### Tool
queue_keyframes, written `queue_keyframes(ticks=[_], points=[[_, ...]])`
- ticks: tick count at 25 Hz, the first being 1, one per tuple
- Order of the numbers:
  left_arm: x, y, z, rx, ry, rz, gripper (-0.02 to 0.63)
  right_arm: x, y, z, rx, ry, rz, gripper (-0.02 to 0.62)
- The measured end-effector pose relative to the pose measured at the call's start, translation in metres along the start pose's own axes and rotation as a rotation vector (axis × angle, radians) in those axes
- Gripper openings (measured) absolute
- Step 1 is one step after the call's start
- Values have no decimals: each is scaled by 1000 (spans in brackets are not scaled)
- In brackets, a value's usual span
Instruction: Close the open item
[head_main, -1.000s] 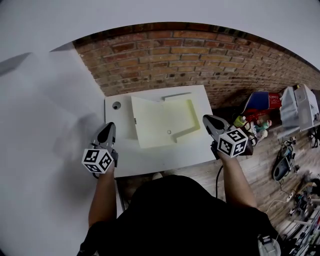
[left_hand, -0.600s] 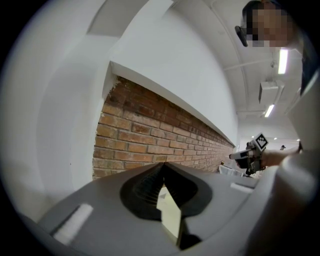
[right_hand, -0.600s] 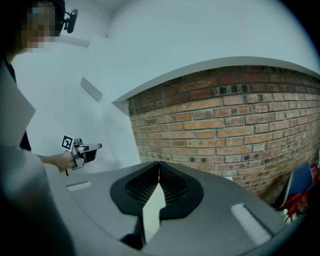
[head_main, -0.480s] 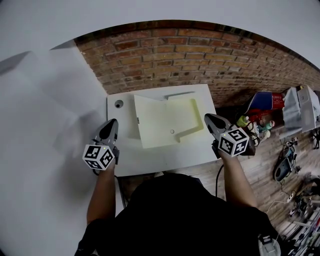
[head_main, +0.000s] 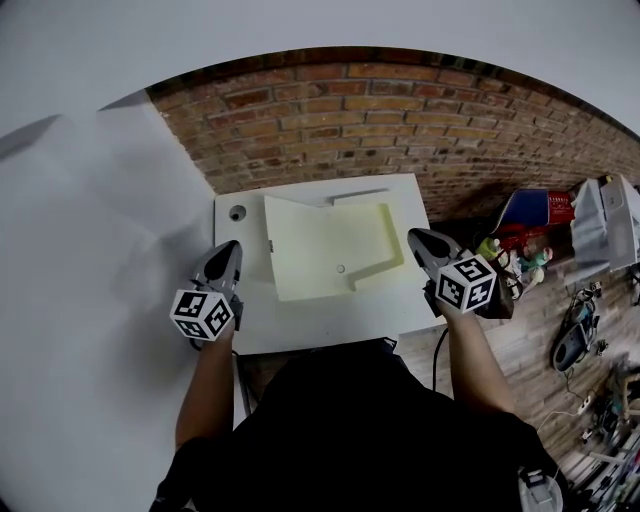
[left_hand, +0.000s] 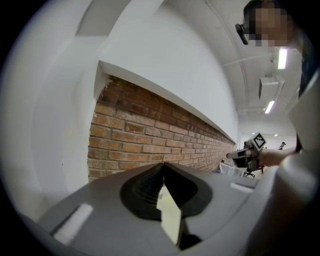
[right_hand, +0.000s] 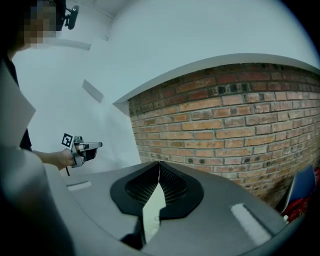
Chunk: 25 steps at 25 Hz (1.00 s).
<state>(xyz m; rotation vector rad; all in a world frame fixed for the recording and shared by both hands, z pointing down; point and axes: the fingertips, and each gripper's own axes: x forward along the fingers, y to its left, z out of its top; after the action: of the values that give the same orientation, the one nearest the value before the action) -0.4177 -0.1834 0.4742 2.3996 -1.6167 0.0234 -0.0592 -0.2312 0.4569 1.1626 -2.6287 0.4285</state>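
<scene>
A pale yellow flat box (head_main: 330, 245) lies open on the white table (head_main: 320, 320), its lid flap spread to the left and a raised wall along its right side. My left gripper (head_main: 226, 252) hovers at the table's left edge, left of the box and apart from it, jaws shut and empty. My right gripper (head_main: 414, 238) hangs at the table's right edge beside the box's right wall, also shut on nothing. In the left gripper view the left gripper (left_hand: 163, 164) points at the brick wall, with the right gripper (left_hand: 247, 154) seen far off. The right gripper view shows the right gripper (right_hand: 159, 162) and the distant left gripper (right_hand: 84, 148).
A small dark round thing (head_main: 237, 212) sits at the table's back left corner. The brick wall (head_main: 380, 120) stands right behind the table, a white wall (head_main: 90, 260) to the left. Bags, white boxes and cables (head_main: 560, 240) clutter the wooden floor at the right.
My left gripper has edged a little to the right, closer to the table's left edge. The right gripper and the box have stayed put.
</scene>
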Motion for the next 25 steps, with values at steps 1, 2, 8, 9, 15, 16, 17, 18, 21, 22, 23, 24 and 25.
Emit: queue_keyframes(ticks=[1,2,8,9,15,16,17,18,21,22,23,24,25], points=[[2,-4,1,1,-2,0,5,-1,-4,0,-7,4,2,6],[4,-8,1,3,-2,3,5,-2,-9,0,-16,9,4,5],[9,-20,-2,1,8,72,5,-3,-31,4,-40,20,50,5],[10,-22,-4,0,10,84,6,-3,-33,4,-42,22,61,6],[13,-36,-15,-7,29,150,6,-1,-49,6,-54,36,116,5],[13,-37,-18,-6,35,164,6,0,-51,7,-56,36,124,6],[14,-39,-21,-4,41,177,6,0,-53,8,-57,36,131,6],[15,-40,-24,-3,47,186,6,0,-55,8,-58,38,137,6],[19,-47,-33,-6,71,194,6,-2,-64,5,-62,49,150,6],[20,-48,-37,-12,80,193,6,-1,-66,5,-63,52,154,6],[21,-49,-41,-18,89,194,6,-1,-68,5,-64,53,158,5],[22,-50,-45,-23,96,198,6,0,-70,5,-65,55,163,5],[22,-51,-48,-26,103,204,6,0,-71,5,-67,56,168,6]])
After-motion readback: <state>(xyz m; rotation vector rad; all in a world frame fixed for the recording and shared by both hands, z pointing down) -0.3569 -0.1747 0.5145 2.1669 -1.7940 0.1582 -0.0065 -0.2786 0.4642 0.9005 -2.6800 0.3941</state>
